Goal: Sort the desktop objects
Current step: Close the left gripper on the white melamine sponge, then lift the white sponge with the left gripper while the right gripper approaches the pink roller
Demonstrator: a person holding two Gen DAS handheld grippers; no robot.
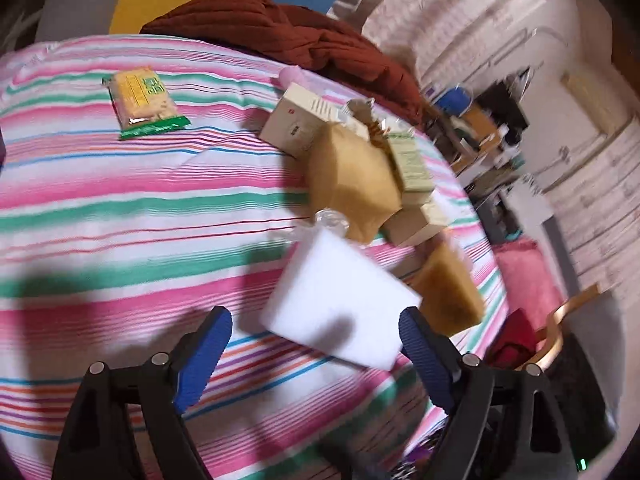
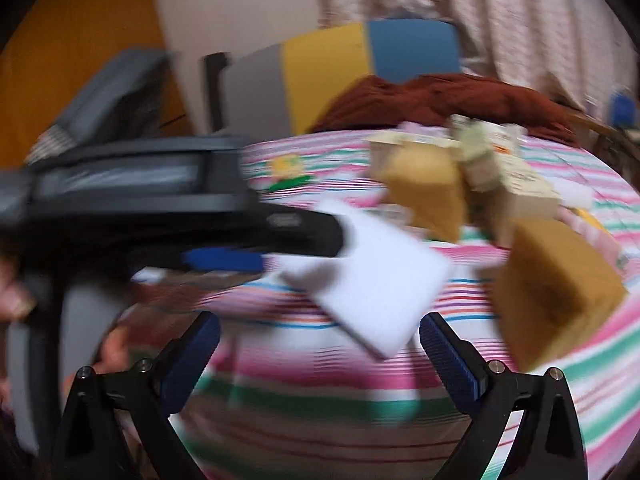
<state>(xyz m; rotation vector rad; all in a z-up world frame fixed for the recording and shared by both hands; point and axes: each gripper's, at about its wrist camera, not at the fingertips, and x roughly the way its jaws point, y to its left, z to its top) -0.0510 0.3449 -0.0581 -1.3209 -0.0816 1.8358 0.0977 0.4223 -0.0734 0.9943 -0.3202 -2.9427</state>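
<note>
The white sponge block (image 1: 340, 304) lies on the striped desk (image 1: 120, 208), just ahead of the left hand-held gripper (image 1: 316, 344), whose jaws stand wide apart. Its long axis runs near-right to far-left. The right hand-held gripper (image 2: 320, 356), also spread and empty, hangs nearby.

A striped woven cloth (image 1: 120, 216) is being seen covering the table, matt and soft. A white block (image 1: 340, 300) is looking matt and foam-like, the tan sponges (image 1: 352, 184) porous and rough. A snack packet (image 1: 142, 100) is showing glossy plastic film.
</note>
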